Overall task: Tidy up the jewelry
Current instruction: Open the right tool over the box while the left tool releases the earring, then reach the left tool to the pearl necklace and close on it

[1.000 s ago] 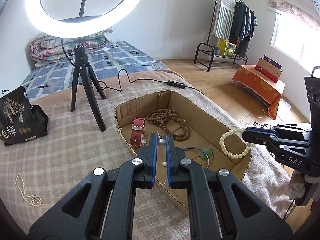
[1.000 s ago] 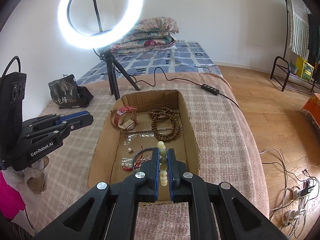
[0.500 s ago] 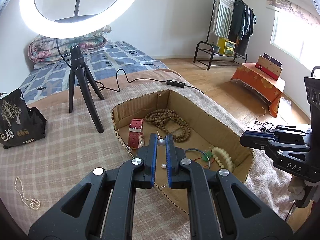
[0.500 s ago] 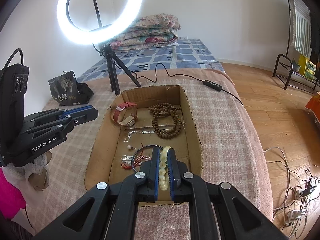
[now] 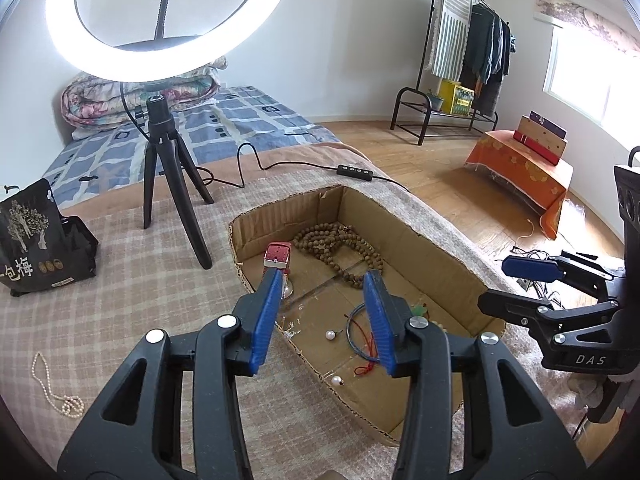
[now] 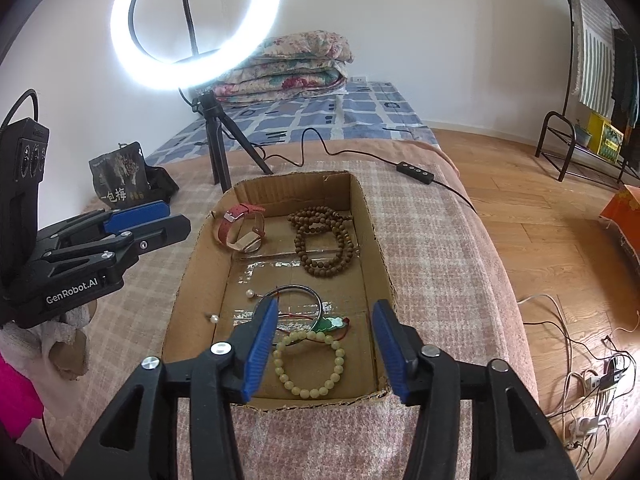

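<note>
The right wrist view looks down past the right gripper [image 6: 324, 316], whose blue jaws are opening with nothing pressed between them. Just beyond its tips, on the floor of the cardboard box [image 6: 378, 236], lies a pale bead bracelet [image 6: 310, 362], flat and free of the pads. Touching its far side is a green pendant [image 6: 331, 323] on a red cord, and behind that a thin bangle [image 6: 294, 300]. Two loose pearls [image 6: 250, 293] sit left of the bangle. Farther back, a red watch [image 6: 242, 228] rests in the far left part of the box and a string of brown wooden beads [image 6: 324, 240] in the far right part. The left gripper [image 6: 156, 220] hovers beside the box's left wall.

In the left wrist view, the left gripper [image 5: 324, 280] is also opening, its jaws empty above the box's near corner; a pearl [image 5: 330, 335] lies on the cardboard below the gap. A pearl necklace [image 5: 56, 392] lies outside the box on the checked blanket [image 5: 132, 304], well apart to the left. A black snack bag [image 5: 36, 240] stands farther left, and a ring light [image 5: 168, 20] on a tripod [image 5: 168, 184] rises behind the box.
</note>
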Available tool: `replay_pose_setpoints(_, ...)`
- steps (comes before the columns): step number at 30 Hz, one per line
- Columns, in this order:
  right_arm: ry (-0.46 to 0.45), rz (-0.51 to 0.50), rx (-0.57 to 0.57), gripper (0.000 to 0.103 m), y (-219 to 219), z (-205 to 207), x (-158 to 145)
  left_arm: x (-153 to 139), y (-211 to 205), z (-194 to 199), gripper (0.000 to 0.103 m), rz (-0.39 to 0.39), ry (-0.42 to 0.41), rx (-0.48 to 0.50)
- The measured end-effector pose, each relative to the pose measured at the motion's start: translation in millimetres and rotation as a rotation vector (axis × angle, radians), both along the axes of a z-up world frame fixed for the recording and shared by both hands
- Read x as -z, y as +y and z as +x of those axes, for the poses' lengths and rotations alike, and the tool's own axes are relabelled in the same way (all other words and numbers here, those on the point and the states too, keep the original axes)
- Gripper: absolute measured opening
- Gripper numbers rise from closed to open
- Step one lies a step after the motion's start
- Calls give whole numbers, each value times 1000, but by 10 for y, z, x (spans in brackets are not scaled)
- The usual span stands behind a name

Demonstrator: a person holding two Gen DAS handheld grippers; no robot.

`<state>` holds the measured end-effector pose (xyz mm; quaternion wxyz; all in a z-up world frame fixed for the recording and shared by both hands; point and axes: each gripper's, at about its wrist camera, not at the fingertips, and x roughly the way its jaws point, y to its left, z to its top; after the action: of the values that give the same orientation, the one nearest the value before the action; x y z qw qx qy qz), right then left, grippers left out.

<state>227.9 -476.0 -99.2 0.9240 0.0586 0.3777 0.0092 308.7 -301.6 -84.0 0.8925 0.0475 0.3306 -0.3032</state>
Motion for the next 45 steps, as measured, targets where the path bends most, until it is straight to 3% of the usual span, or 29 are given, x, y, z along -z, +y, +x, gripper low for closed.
replay_pose_setpoints(7,-12,-7,39,87,-35,-38,-20,-13,47,0,47,-1,0,-9)
replay_pose_setpoints(13,-12,-14,65,101,-34,-65,-36,-33,107,-5,52,-7,3,-13)
replay_pose_setpoints(16,-16,-23,63,101,-1,-80,-51,-51,146,-19,62,-20,2,-15)
replay_pose_setpoints(21,-21,-56,64,103,84,-108,-75,-72,178,-37,63,-17,-6,-21)
replay_pose_setpoints(25,-16,-77,69,103,135,-114,-79,-96,251,-52,69,-23,-9,-29)
replay_pose_setpoints(45,-45,-122,78,103,584,-251,-347,-145,1075,-138,70,-2,-33,-114)
